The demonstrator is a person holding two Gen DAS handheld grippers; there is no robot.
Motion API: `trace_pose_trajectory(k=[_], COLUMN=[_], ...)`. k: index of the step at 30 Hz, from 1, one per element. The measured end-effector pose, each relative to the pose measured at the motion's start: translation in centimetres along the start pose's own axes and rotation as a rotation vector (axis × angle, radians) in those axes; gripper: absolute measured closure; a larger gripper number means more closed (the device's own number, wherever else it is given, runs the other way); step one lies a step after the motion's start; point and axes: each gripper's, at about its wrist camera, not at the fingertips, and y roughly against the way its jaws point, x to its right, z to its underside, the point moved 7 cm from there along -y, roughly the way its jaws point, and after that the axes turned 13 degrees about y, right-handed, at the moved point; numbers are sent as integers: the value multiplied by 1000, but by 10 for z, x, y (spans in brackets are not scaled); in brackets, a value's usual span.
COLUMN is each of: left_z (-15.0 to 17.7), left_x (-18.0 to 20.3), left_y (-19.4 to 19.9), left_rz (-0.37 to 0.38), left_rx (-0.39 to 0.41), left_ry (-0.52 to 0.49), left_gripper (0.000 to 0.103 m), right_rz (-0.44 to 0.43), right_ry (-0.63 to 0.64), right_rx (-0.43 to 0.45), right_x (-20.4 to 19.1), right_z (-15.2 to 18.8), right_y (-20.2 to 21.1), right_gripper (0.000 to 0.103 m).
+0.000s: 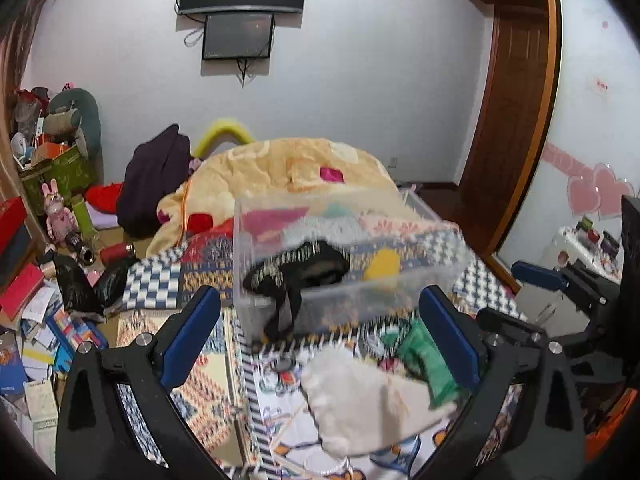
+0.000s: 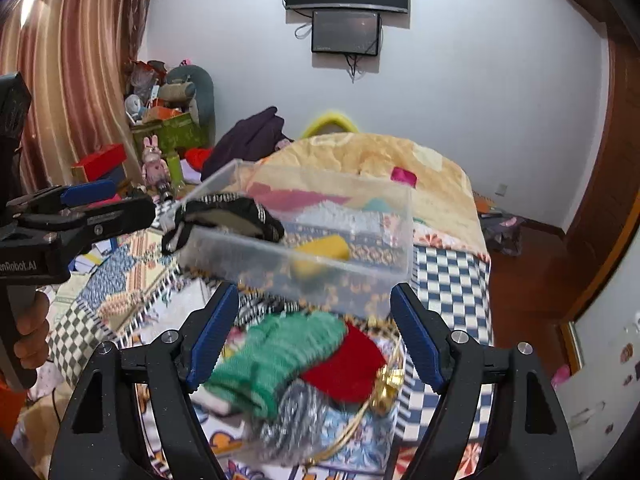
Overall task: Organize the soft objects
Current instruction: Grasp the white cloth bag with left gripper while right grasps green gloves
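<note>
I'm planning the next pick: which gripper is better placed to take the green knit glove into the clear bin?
Right. The right gripper is open with the green glove directly between its fingers; for the left gripper the glove sits off beside one finger.

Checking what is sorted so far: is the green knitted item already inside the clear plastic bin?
No, the green knitted item lies on the bed in front of the clear plastic bin, between the open right gripper fingers.
</note>
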Motion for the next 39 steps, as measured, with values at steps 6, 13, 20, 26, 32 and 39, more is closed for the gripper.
trace_pose_trajectory(k=[6,13,20,26,32,39], left_z=[37,72,99,106,108,96], left_x=[-7,-13,-14,-8,1,-5], left_y=[-16,-34,-51,-48,-28,-7], left_rz=[-13,17,31,88,91,100], left_rx=[-80,-153,-230,-242,-205,-169], left_ry=[-6,39,68,89,55,84], left_gripper=[2,4,27,56,77,82], right_rz=[-36,-110,-153,-163,-172,-160], right_ry=[-62,-66,-83,-97,-106,-118], right_rx=[-34,-56,-100,-120,-96,-31], right_x=[-1,-16,-26,-28,-27,-21], right_z=[25,38,43,49,48,39], right_y=[-5,-15,-29,-33,-26,-9], right_gripper=[27,30,47,68,91,94])
